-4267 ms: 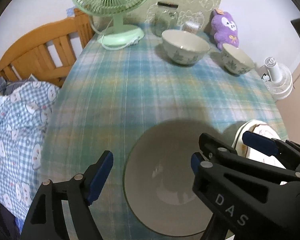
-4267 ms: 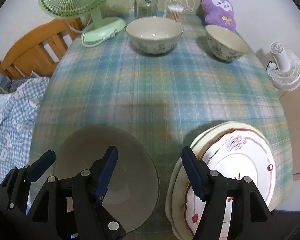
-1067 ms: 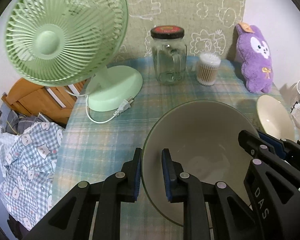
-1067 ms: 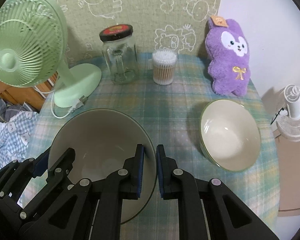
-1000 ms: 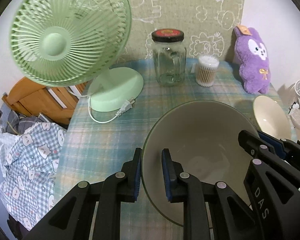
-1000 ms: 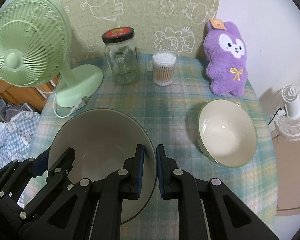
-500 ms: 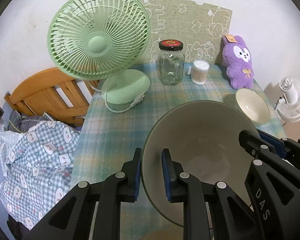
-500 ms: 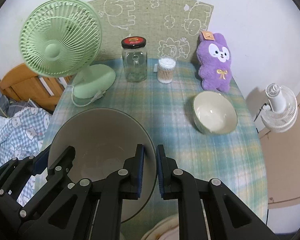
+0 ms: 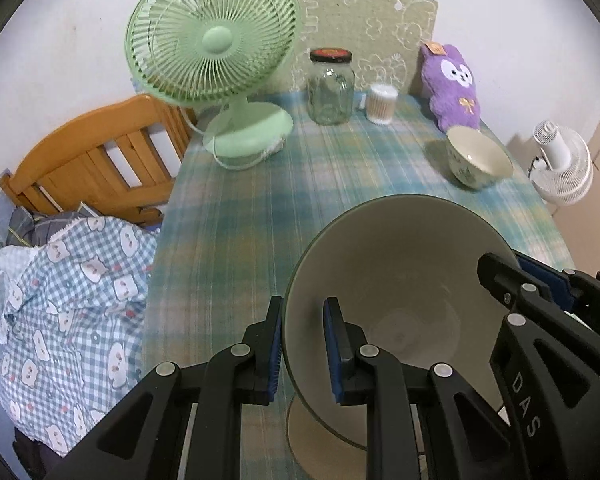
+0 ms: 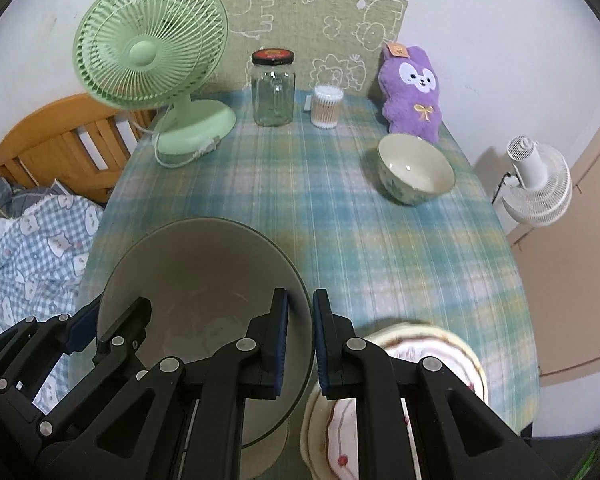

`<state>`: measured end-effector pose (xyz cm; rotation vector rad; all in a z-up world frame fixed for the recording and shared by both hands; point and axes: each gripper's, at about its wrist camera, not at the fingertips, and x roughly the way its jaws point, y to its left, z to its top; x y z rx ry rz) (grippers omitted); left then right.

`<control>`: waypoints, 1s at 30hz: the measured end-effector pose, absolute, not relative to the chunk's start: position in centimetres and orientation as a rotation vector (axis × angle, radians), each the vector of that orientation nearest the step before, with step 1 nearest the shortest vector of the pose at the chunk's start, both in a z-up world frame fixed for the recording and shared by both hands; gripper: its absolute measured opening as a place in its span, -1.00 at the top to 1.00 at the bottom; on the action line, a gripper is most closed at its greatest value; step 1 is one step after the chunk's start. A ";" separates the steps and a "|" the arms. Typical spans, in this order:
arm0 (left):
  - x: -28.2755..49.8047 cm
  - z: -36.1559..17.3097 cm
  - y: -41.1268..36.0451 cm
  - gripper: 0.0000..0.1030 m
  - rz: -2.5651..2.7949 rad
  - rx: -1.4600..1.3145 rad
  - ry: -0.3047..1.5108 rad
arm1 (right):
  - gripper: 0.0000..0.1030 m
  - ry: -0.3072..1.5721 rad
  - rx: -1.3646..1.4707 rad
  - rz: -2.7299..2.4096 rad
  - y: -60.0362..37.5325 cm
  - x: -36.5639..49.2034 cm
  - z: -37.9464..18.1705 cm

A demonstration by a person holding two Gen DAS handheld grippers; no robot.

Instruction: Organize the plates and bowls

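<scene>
Large bowl [image 9: 400,272], smooth round glazed ceramic, plaid tablecloth [image 9: 300,184]

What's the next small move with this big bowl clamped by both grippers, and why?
Probably carry it on toward the table's near edge and lower it there. The big bowl is held by its rim, left gripper on one side and right gripper on the other, clear of the tablecloth. Another bowl's rim shows beneath it, beside the plates, so it could nest there.

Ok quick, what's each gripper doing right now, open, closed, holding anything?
Left gripper: closed on the left rim of the big bowl.
Right gripper: closed on the same bowl's right rim.
</scene>
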<state>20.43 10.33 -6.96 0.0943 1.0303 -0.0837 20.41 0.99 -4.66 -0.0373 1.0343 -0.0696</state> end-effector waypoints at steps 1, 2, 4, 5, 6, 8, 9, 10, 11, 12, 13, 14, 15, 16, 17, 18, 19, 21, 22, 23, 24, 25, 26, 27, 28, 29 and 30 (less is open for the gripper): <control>20.1 -7.2 10.4 0.68 -0.087 0.098 1.036 | 0.69 1.038 -0.035 -0.071 1.1 20.1 -4.9; 19.7 -7.4 10.5 0.68 -0.088 0.103 1.040 | 0.69 1.043 -0.031 -0.074 1.2 19.6 -5.2; 19.0 -7.8 10.7 0.68 -0.093 0.113 1.045 | 0.69 1.051 -0.018 -0.078 1.3 18.9 -5.7; 18.8 -8.0 10.8 0.68 -0.095 0.116 1.053 | 0.69 1.058 -0.012 -0.082 1.4 18.5 -6.0; 18.5 -8.3 10.9 0.68 -0.098 0.118 1.061 | 0.69 1.067 -0.005 -0.085 1.5 18.2 -6.3; 18.0 -8.7 11.0 0.68 -0.103 0.123 1.070 | 0.69 1.079 0.005 -0.092 1.6 17.7 -6.8; 17.8 -8.9 11.1 0.68 -0.105 0.125 1.074 | 0.69 1.084 0.007 -0.094 1.7 17.4 -7.0; 17.6 -9.1 11.2 0.68 -0.108 0.124 1.080 | 0.69 1.088 0.007 -0.096 1.7 17.2 -7.2; 17.5 -9.3 11.2 0.68 -0.111 0.124 1.087 | 0.69 1.093 0.007 -0.099 1.8 17.0 -7.5; 17.3 -9.5 11.3 0.68 -0.114 0.123 1.094 | 0.69 1.098 0.007 -0.101 1.9 16.9 -7.7; 17.1 -9.7 11.3 0.68 -0.117 0.122 1.101 | 0.69 1.104 0.008 -0.104 1.9 16.7 -7.9; 17.0 -9.9 11.3 0.68 -0.119 0.122 1.105 | 0.69 1.111 0.010 -0.108 1.9 16.6 -8.2; 16.9 -10.2 11.3 0.68 -0.122 0.122 1.112 | 0.69 1.118 0.012 -0.112 1.9 16.3 -8.5; 16.8 -10.4 11.4 0.68 -0.124 0.122 1.117 | 0.69 1.123 0.013 -0.114 1.9 16.2 -8.7; 16.7 -10.7 11.4 0.68 -0.127 0.120 1.124 | 0.69 1.128 0.015 -0.117 1.9 16.1 -8.9; 16.6 -10.9 11.4 0.68 -0.128 0.119 1.129 | 0.69 1.133 0.015 -0.121 1.9 15.9 -9.1; 16.5 -11.1 11.4 0.68 -0.130 0.116 1.135 | 0.69 1.136 0.016 -0.124 1.9 15.8 -9.3; 16.4 -11.6 11.5 0.68 -0.135 0.114 1.149 | 0.69 1.147 0.016 -0.130 1.9 15.6 -9.7; 16.3 -11.7 11.5 0.68 -0.133 0.118 1.145 | 0.69 1.152 0.019 -0.130 1.9 15.5 -9.9; 16.3 -11.9 11.4 0.68 -0.137 0.121 1.149 | 0.69 1.157 0.025 -0.132 1.8 15.4 -10.1; 16.3 -12.1 11.4 0.68 -0.140 0.119 1.155 | 0.69 1.158 0.026 -0.136 1.8 15.4 -10.2; 16.3 -12.2 11.5 0.68 -0.142 0.115 1.160 | 0.69 1.159 0.025 -0.139 1.7 15.3 -10.3; 16.3 -12.4 11.5 0.68 -0.144 0.114 1.164 | 0.69 1.160 0.024 -0.142 1.8 15.3 -10.4; 16.4 -12.5 11.4 0.68 -0.143 0.115 1.163 | 0.69 1.162 0.025 -0.143 1.7 15.4 -10.6; 16.4 -12.5 11.4 0.68 -0.141 0.117 1.157 | 0.69 1.158 0.027 -0.142 1.8 15.3 -10.6; 16.4 -12.5 11.4 0.68 -0.141 0.119 1.155 | 0.69 1.158 0.031 -0.143 1.7 15.4 -10.7; 16.4 -12.5 11.4 0.68 -0.141 0.119 1.153 | 0.69 1.155 0.033 -0.144 1.7 15.4 -10.7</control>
